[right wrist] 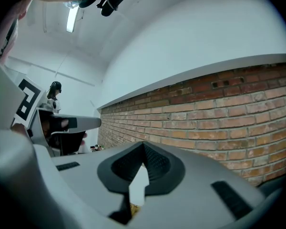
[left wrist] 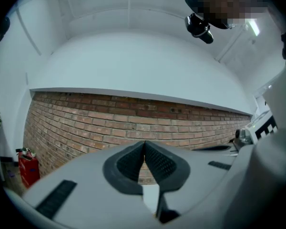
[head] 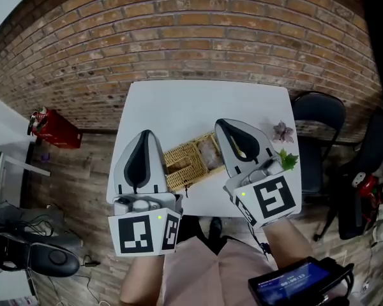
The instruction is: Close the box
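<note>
The left gripper (head: 147, 134) has its jaws pressed together with nothing between them; in its own view the two ribbed pads (left wrist: 155, 162) meet at a thin seam, and past them is only the brick wall (left wrist: 133, 123). The right gripper (head: 221, 123) is likewise closed and empty, its pads meeting tip to tip in its own view, again with brick behind. Both grippers are tilted up towards the wall, held over the near edge of the white table (head: 204, 101).

The woven box (head: 186, 159) lies on the table between the two grippers, just right of the left gripper and just left of the right one. It sits at a slant, and its far right end runs under the body of the right gripper. Neither gripper touches it as far as the head view shows. Its top looks open, with woven dividers visible and something pale in the part nearest the right gripper; what that is cannot be made out.

To the right of the right gripper, near the table's edge, lie a small purplish flower (head: 283, 132) and a green leaf (head: 287, 160). A dark chair (head: 319, 115) stands further right, off the table. Well left of the left gripper, on the floor by the wall, is a red object (head: 51, 128).
</note>
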